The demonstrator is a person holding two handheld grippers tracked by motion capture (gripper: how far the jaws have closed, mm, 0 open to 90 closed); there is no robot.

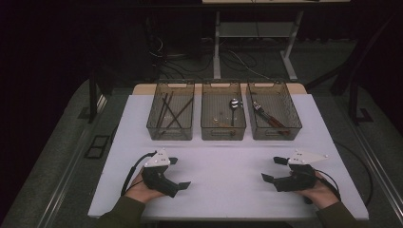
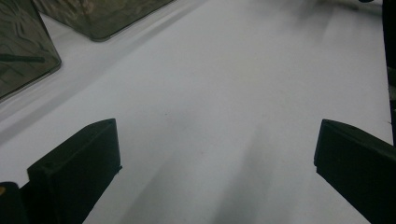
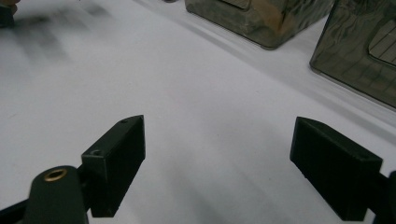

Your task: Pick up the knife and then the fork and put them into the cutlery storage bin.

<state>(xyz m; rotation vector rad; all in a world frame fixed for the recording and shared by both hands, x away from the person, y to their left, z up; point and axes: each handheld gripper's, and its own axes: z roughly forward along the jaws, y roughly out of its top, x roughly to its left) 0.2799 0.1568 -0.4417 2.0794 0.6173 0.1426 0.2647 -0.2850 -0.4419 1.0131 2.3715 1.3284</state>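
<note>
Left gripper (image 1: 177, 173): jaws wide, empty, low over the white table (image 1: 228, 164).
Right gripper (image 1: 271, 168): jaws wide, empty.
Risk: both point inward; reaching together could knock them.

The white desk (image 1: 228, 156) carries three clear bins in a row along its far edge: left bin (image 1: 170, 118), middle bin (image 1: 223, 118), right bin (image 1: 273, 118).

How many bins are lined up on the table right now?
3, in a row at the table's far edge: left bin with dark sticks, middle bin with a spoon, right bin with dark-handled utensils. None appears hidden.
</note>
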